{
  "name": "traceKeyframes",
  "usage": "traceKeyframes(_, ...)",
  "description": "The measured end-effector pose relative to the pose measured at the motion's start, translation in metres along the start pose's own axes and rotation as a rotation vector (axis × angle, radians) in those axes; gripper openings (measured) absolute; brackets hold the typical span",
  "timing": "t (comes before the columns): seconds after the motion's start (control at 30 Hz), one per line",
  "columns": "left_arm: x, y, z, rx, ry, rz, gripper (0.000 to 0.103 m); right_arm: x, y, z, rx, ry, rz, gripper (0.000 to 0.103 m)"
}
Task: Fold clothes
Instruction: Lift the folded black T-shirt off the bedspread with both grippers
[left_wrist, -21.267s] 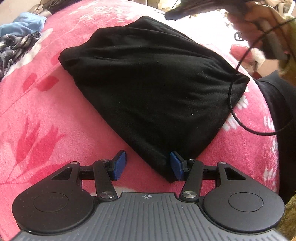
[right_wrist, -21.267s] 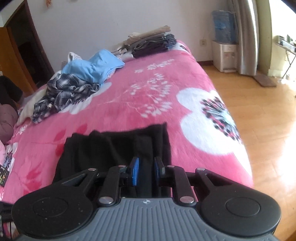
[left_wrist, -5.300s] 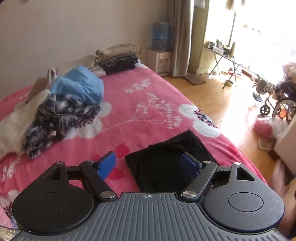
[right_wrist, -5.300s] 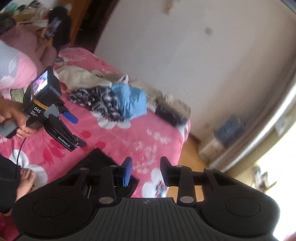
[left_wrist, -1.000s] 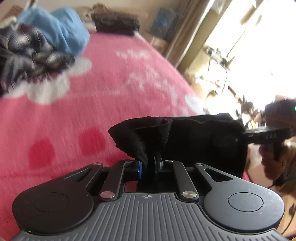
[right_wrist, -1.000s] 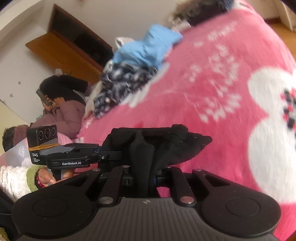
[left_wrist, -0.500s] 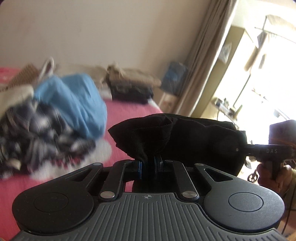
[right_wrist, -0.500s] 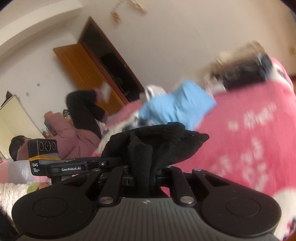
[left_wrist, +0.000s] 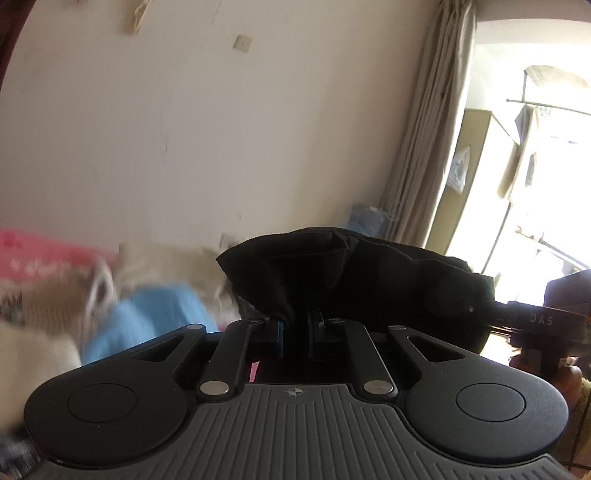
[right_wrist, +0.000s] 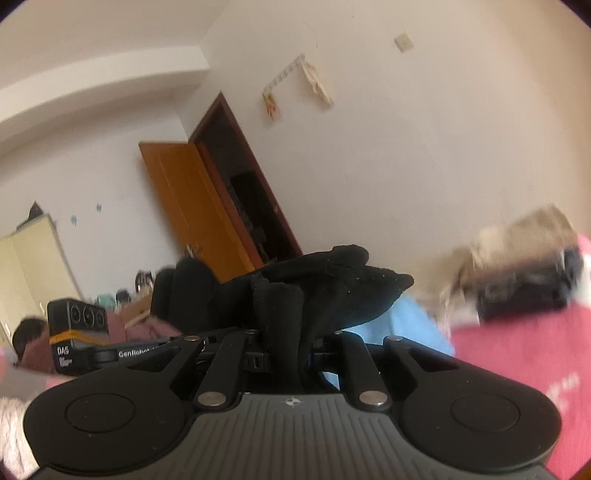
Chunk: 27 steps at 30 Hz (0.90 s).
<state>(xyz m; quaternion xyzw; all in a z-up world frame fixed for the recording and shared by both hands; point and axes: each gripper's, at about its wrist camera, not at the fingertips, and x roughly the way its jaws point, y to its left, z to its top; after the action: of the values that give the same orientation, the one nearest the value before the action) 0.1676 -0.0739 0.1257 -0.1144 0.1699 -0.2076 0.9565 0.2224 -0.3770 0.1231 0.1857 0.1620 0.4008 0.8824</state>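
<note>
Left wrist view: nearest the lens, the left gripper (left_wrist: 297, 328) has its jaws drawn narrow and clamped on a bunched end of the black garment (left_wrist: 369, 280), which rises from between the fingers at 12 o'clock and stretches away toward 3 o'clock. At that far end the right gripper (left_wrist: 476, 308) bites the other end — so the cloth's long axis runs side to side between the two hands, taut enough to hold a shallow fold along its top edge. Beyond it, at 9 o'clock, lie a blurred blue garment (left_wrist: 147, 317) and pale clothes on the pink bedspread (left_wrist: 40, 251); at 1 o'clock a curtain (left_wrist: 424, 147) hangs beside a bright window.

From the right wrist, the same garment (right_wrist: 332, 291) is pinched between narrow jaws (right_wrist: 291, 354) and runs off toward 9 o'clock, where the left gripper (right_wrist: 110, 352) holds it. A stack of folded clothes (right_wrist: 524, 266) sits blurred at 3 o'clock, with an orange door (right_wrist: 192, 206) farther back.

Both grippers point near level, with the garment held clear of the bed. Neither hand is nearer; the next move, I judge, depends on carrying both ends together, keeping that side-to-side line — toward the stack or back down onto the bed.
</note>
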Motion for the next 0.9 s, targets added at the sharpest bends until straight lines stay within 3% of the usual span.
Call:
traceKeyframes(0.17,0.0,-0.02,0.082,0.008,-0.068,0.0,0.009,0.008,0.01,0.072,-0.002,-0.053,-0.022,0.013)
traceKeyframes(0.3,-0.013,-0.044,0.151,-0.002,-0.125,-0.024,0.009,0.0,0.036,0.15,-0.055,-0.082,-0.034,0.013)
traceKeyframes(0.4,-0.026,-0.066,0.199,0.048,-0.164,-0.028,0.009,-0.008,0.063,0.204,-0.12,-0.102,-0.053,0.013)
traceKeyframes(0.57,-0.031,-0.074,0.269,0.051,-0.171,-0.02,0.009,-0.006,0.096,0.27,-0.167,-0.144,-0.039,0.013)
traceKeyframes(0.73,-0.006,-0.053,0.319,0.095,-0.174,-0.019,0.009,0.026,0.111,0.316,-0.204,-0.142,-0.036,0.013)
traceKeyframes(0.9,0.03,0.004,0.352,0.091,-0.155,-0.075,0.009,0.084,0.105,0.349,-0.152,-0.152,-0.047,0.013)
